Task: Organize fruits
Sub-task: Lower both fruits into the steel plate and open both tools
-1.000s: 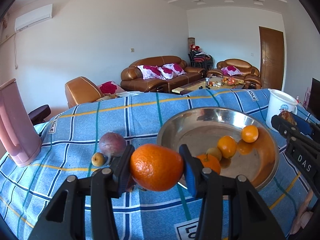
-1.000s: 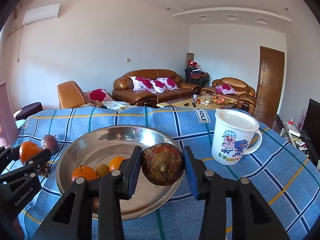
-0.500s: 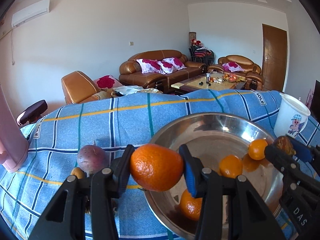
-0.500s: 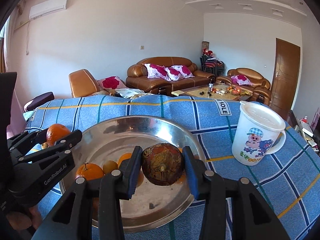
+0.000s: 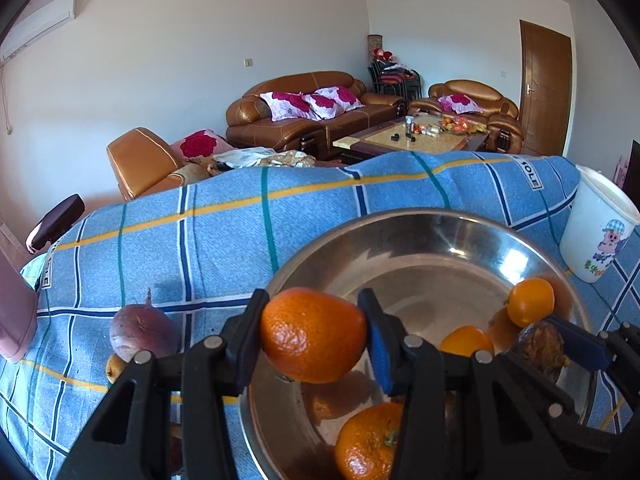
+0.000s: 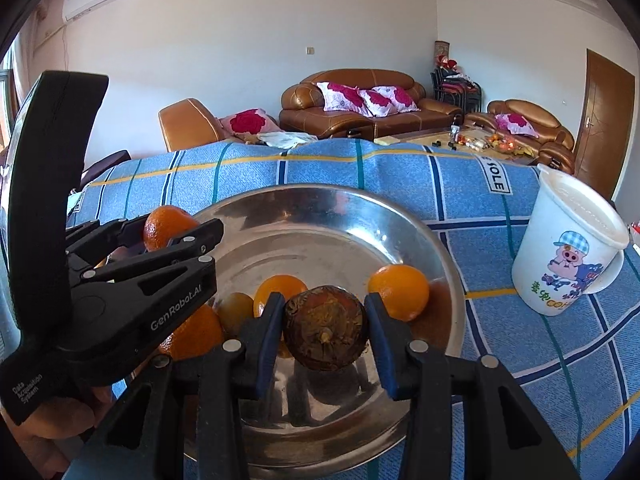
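Observation:
My left gripper [image 5: 314,336] is shut on a large orange [image 5: 308,328], held over the left rim of the steel bowl [image 5: 400,220]. My right gripper [image 6: 326,330] is shut on a round dark brown fruit [image 6: 326,320], hanging low over the middle of the bowl [image 6: 320,196]. Inside the bowl lie three oranges [image 6: 398,290] [image 6: 280,286] [image 6: 196,336] and a small olive fruit [image 6: 234,312]. In the right wrist view the left gripper [image 6: 176,226] shows at the left with its orange [image 6: 166,220]. In the left wrist view the right gripper [image 5: 540,344] shows at the right.
A purple fruit [image 5: 142,332] and a small yellow one [image 5: 114,366] lie on the blue checked cloth [image 5: 200,248] left of the bowl. A white cartoon mug [image 6: 572,248] stands right of the bowl. A pink jug [image 5: 12,312] is at the far left. A hand [image 6: 60,416] holds the left gripper.
My left gripper has carried the orange rightward from above the cloth to over the bowl's rim. My right gripper has sunk with the brown fruit closer to the bowl's inside.

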Tool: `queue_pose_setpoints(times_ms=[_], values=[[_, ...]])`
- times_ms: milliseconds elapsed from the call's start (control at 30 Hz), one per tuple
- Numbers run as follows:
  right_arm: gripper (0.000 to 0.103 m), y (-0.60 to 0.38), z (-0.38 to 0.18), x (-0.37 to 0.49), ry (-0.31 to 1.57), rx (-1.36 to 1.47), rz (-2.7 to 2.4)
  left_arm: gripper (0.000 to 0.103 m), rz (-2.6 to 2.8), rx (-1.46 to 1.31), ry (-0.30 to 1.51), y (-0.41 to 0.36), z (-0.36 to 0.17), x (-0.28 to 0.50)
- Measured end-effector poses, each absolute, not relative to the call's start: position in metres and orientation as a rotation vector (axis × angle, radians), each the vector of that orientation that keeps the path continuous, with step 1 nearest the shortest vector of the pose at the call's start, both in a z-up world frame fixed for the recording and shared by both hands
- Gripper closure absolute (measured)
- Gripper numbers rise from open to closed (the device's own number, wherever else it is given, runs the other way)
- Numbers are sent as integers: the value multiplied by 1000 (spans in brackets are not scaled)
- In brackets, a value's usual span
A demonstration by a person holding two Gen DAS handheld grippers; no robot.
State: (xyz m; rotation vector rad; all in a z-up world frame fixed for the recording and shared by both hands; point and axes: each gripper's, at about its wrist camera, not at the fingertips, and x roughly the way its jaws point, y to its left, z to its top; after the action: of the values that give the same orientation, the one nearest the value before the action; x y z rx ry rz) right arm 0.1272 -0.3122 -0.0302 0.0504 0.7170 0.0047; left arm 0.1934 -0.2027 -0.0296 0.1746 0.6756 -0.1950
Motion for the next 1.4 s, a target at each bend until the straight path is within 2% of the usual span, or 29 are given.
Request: queue_pose_setpoints(times_ms=[133,667,733,800,833,867,933,1133,1267,1367,1400], values=[[60,-317,-33,130,738,94,25,55,-203,168,721,-204,-34,202],[59,-318,-32,129,713,104,39,53,-192,196,710,-210,-35,205],[56,-320,-29,124,685,108,26,33,-184,189,677,-209,-31,202],[48,-323,-26,119,656,119,12,8,-182,174,627,-207,-24,194],[46,-325,-25,117,639,127,5,5,-167,176,602,-206,-21,191],[40,-327,-23,114,618,138,-8,3,-157,184,578,-206,-19,187],[33,-332,-20,109,587,162,-37,2,-152,192,543,-206,-14,181],[32,-336,-10,99,480,167,-98,0,-135,210,480,-204,-9,165],[32,-331,3,79,308,97,-179,0,-132,191,457,-196,-7,155],[15,-331,9,62,163,72,-233,0,-133,178,441,-189,-6,145],[14,-330,11,62,151,68,-249,0,-135,171,438,-186,-5,142]])
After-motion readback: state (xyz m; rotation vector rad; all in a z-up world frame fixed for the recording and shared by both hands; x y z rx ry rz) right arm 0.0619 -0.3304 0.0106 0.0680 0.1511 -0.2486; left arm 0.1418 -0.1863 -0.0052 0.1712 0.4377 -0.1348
